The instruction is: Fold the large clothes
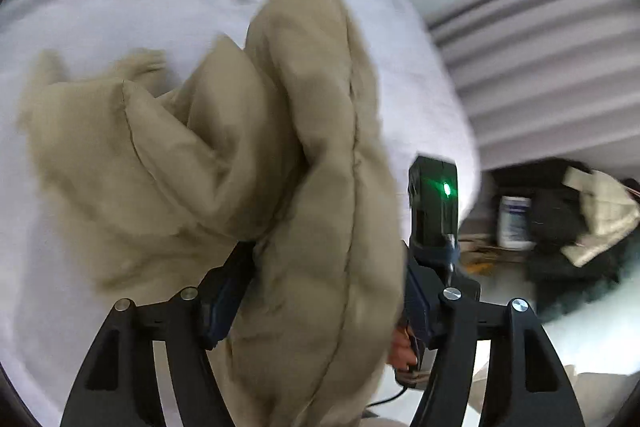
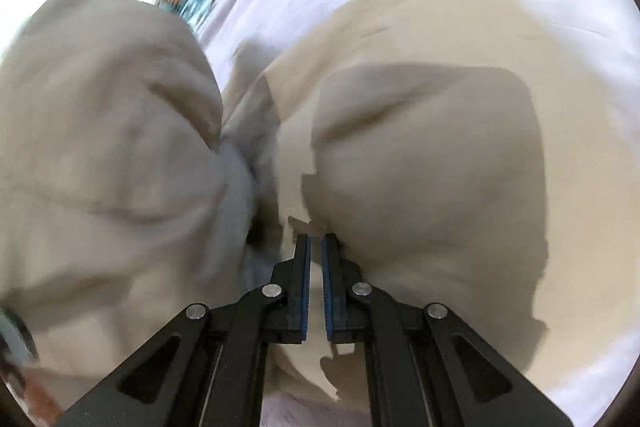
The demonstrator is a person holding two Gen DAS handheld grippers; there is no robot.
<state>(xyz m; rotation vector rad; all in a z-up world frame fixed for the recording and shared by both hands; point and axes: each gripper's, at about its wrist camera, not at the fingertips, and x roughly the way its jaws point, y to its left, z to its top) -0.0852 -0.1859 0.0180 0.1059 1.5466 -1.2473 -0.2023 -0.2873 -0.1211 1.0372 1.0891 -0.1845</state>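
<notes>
Bunching up through the middle of the left wrist view, the puffy beige quilted jacket (image 1: 304,155) rises off the white bed sheet (image 1: 120,7), one thick fold running down between the two fingers of the left gripper (image 1: 320,267). Those jaws stand wide, one at each side of the fold; whether the pads press on the padding or only flank it cannot be told, since the cloth hides the inner faces. In the right wrist view the same jacket fills the frame, a lump at left and a broader panel at centre right, and the right gripper (image 2: 316,239) has its blue-lined jaws drawn nearly together at lower centre. A thin edge of fabric seems to sit at their tips, but blur keeps that uncertain.

Judging by this, the step is carrying one part of the jacket over another. Doing it well probably means keeping the pinched edge taut, lifting the bulk high enough to clear the sheet, and laying it down flat so the padding does not trap air or slip sideways.

At lower right of the left view, a second handheld device with a green light (image 1: 434,211) shows, with a dark pile of clothes (image 1: 560,223) beyond.
</notes>
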